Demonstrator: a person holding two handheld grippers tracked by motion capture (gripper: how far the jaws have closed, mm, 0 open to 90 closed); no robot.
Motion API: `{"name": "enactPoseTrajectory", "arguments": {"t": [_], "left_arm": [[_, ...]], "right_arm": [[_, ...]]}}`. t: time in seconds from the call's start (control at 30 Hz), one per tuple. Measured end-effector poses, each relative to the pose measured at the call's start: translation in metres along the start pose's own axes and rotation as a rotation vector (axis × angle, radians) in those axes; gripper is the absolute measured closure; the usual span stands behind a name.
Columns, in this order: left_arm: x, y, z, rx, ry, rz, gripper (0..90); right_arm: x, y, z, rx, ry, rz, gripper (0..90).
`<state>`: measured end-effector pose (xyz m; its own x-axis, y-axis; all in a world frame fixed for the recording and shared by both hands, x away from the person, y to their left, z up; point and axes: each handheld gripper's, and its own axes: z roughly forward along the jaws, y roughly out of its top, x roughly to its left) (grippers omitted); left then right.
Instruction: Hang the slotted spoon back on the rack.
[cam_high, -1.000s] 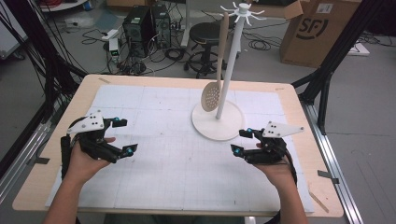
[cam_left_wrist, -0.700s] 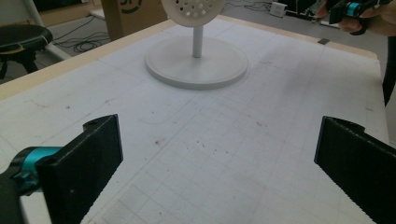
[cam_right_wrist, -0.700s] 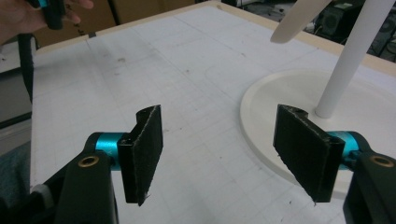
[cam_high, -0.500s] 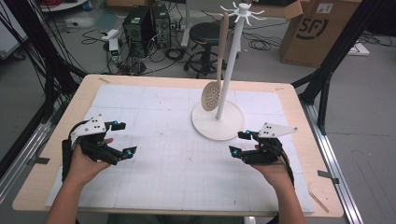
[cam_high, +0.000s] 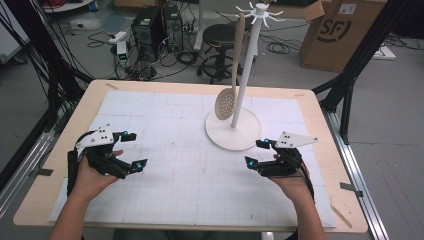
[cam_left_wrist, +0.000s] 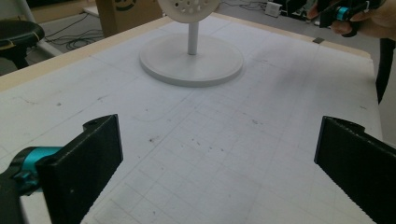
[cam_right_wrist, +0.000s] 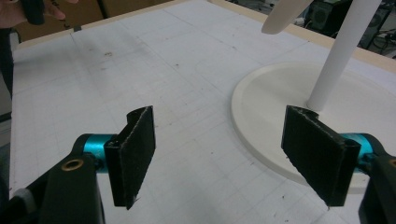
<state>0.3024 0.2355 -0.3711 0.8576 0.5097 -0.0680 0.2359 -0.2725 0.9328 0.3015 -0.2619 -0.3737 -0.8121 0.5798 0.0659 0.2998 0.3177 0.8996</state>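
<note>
On the white gridded mat (cam_high: 190, 190) covering the wooden table (cam_high: 65, 150), a white stand (cam_high: 234, 131) sits toward one o'clock from the mat's centre — a round base with a tall post topped by hooks. A pale slotted spoon (cam_high: 226, 102) hangs from one hook, its perforated bowl hovering just above the base on the post's nine o'clock side.

The left gripper (cam_high: 131, 150) is held at about eight o'clock over the mat, its jaws spread wide with nothing between them; in the left gripper view only bare mat lies between the pads.

The right gripper (cam_high: 256, 152) sits at about four o'clock, just beside the rim of the base. Its jaws have just been opening and stand apart — nothing is between them, and the pads (cam_right_wrist: 136, 154) frame the edge of the base.
</note>
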Motion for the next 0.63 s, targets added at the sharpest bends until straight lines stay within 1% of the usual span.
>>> {"name": "enactPoseTrajectory", "arguments": {"t": [0.13, 0.37, 0.63], "left_arm": [[0.0021, -0.0014, -0.0007, -0.008, 0.001, -0.013, 1.7], [0.0053, -0.0054, -0.0002, 0.0, 0.004, -0.026, 1.7], [0.0068, -0.0056, -0.0002, 0.0, 0.006, -0.025, 1.7]], "right_arm": [[0.0006, 0.0, 0.0006, 0.0, 0.0, 0.001, 24.7], [0.0012, 0.0003, 0.0016, 0.001, -0.002, -0.005, 24.6], [0.0008, -0.0002, 0.0024, 0.01, 0.0, -0.003, 24.7]]}}
